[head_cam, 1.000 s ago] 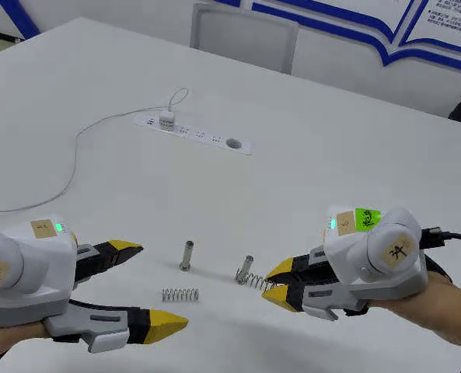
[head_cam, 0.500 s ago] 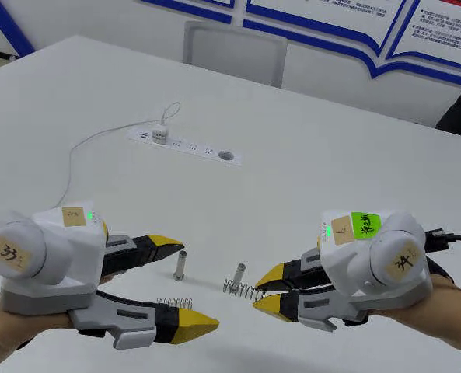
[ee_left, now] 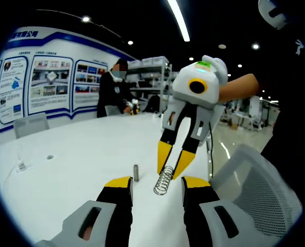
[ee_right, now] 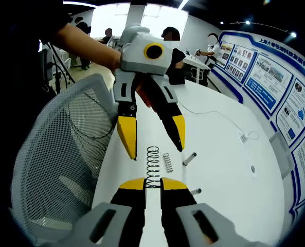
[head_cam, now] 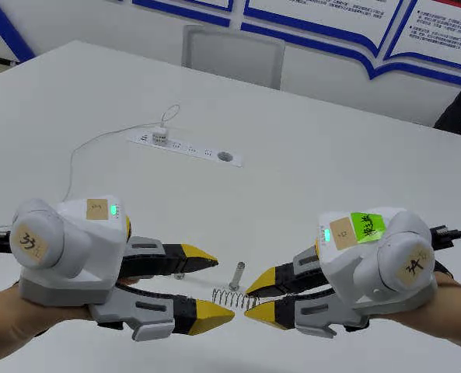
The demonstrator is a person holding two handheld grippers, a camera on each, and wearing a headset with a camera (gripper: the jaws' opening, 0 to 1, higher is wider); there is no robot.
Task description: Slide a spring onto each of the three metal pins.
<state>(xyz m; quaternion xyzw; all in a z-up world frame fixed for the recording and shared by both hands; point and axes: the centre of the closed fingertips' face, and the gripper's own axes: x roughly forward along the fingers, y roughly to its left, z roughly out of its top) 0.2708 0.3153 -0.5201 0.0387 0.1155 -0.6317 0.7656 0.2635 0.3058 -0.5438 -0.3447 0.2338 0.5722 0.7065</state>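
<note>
Right tool (head_cam: pixel 249 303) pinched spring (head_cam: pixel 228 298) by one end, just above bench (head_cam: pixel 308 186), near pin (head_cam: pixel 235 276). Left tool (head_cam: pixel 223 284) wide, empty. Best way: line spring up with pin top, push slow

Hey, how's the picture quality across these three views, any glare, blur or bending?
Head view: soft even light, sharp, little shadow on the white table. Left gripper view: fisheye bowing, ceiling strip light flares, spring crisp. Right gripper view: top blown out, mesh chair bulges.
</note>
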